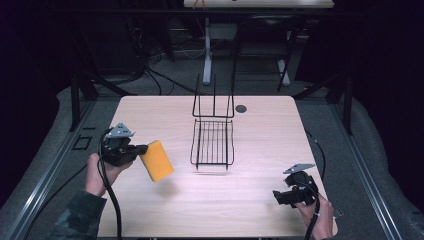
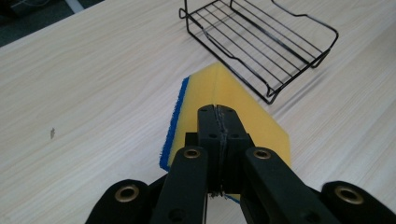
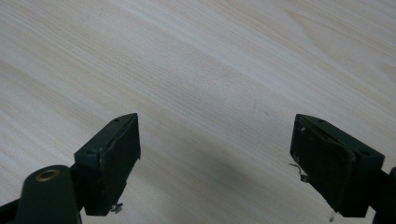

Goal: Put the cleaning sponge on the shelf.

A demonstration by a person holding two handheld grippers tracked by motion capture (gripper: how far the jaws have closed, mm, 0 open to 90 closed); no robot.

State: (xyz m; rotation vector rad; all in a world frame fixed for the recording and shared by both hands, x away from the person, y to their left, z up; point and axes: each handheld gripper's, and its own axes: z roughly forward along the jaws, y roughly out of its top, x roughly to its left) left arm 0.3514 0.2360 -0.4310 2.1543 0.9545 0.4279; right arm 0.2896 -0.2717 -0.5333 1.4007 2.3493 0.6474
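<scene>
High view: left gripper (image 1: 141, 150) clamped on sponge (image 1: 157, 160), lifted over table (image 1: 260, 200) near its left edge; bare wood between sponge and wire rack (image 1: 213, 142) at centre. Right gripper (image 1: 278, 195) low near right front corner, well apart from rack.

Left gripper view: jaws pinched together on yellow sponge (image 2: 224, 105), blue edge left, rack (image 2: 261, 42) ahead.

Right gripper view: jaws wide apart, nothing between, bare table (image 3: 210, 60) ahead.

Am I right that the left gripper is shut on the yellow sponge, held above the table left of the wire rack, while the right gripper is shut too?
Not quite. In the right gripper view the right gripper stands open over the bare table. The rest holds: the left gripper is shut on the yellow sponge, left of the wire rack.
</scene>
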